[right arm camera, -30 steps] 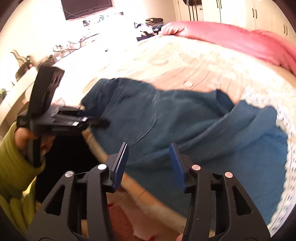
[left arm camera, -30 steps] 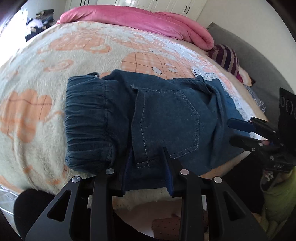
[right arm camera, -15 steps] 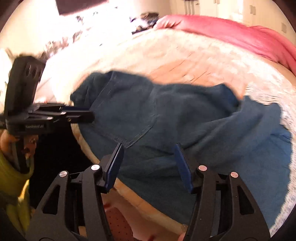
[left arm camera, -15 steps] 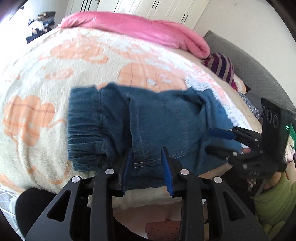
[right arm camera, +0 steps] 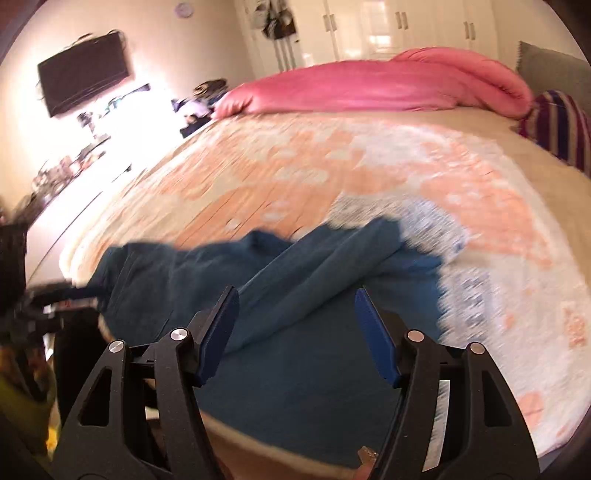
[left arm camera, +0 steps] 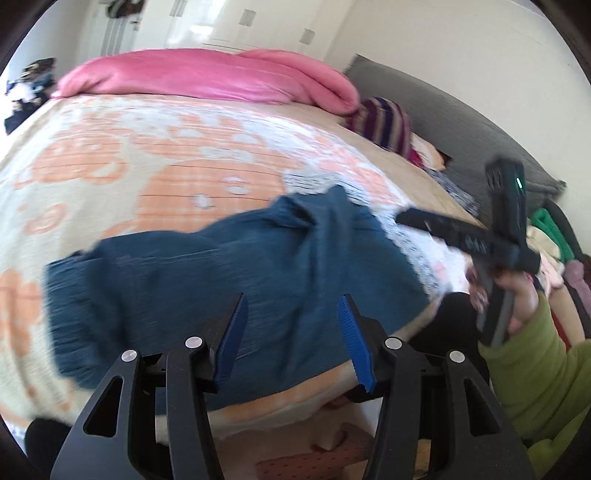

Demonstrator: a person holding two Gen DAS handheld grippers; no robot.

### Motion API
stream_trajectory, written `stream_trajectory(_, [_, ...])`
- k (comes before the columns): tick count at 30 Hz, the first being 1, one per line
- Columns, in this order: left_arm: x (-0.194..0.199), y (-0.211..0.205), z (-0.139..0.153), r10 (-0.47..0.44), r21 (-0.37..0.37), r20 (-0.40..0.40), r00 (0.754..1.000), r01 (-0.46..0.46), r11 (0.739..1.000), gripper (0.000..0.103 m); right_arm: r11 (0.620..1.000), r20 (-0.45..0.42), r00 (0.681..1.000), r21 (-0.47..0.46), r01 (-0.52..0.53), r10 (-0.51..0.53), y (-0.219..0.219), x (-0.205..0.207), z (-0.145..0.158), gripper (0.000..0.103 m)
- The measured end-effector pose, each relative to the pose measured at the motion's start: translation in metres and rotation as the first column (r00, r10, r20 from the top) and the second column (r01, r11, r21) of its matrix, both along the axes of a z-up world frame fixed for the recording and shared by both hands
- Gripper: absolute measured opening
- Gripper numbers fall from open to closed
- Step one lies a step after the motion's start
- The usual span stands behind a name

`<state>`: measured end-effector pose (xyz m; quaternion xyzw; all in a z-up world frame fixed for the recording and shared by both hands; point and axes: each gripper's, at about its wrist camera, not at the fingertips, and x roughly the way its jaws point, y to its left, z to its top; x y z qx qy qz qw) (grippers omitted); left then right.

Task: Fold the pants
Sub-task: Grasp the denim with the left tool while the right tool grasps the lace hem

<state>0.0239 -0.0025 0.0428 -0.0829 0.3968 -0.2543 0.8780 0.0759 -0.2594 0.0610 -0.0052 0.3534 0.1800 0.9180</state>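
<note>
Denim pants [left arm camera: 229, 280] lie rumpled along the near edge of the bed [left arm camera: 147, 155] — soft, floppy, fairly heavy cloth, not slippery. Left gripper [left arm camera: 291, 332] and right gripper [right arm camera: 295, 325] both have jaws spreading, nothing pinched — best hold looks like the thick waistband or hem

Home bedroom, bed [left arm camera: 155, 177] with pink duvet [left arm camera: 207, 79], white wardrobes [right arm camera: 399, 26], wall television [right arm camera: 85, 86]

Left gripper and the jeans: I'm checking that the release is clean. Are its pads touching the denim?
Apart. In the left wrist view the left gripper has its jaws opening, nothing between them, and the jeans lie beyond them on the bed.
</note>
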Motion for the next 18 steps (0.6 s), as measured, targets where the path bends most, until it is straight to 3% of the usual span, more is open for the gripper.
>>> stream_trajectory(9, [0.041,-0.064,-0.017,-0.145,-0.019,-0.065,0.987,0.145,0.989,0.05,0.999,-0.045,0.999,-0.035,-0.001,-0.001,0.001,0.066,0.01,0.065])
stream_trajectory(14, [0.067,-0.085,-0.042,-0.141,0.003,-0.114,0.983,0.142,0.99,0.049,0.991,-0.117,0.993,-0.126,-0.04,0.026,0.033,0.111,-0.006,0.067])
stream_trajectory(18, [0.072,-0.093,-0.057,-0.161,-0.047,-0.115,0.98,0.156,0.987,0.046,0.98,-0.169,0.985,-0.19,-0.06,0.028,0.057,0.142,-0.026,0.067])
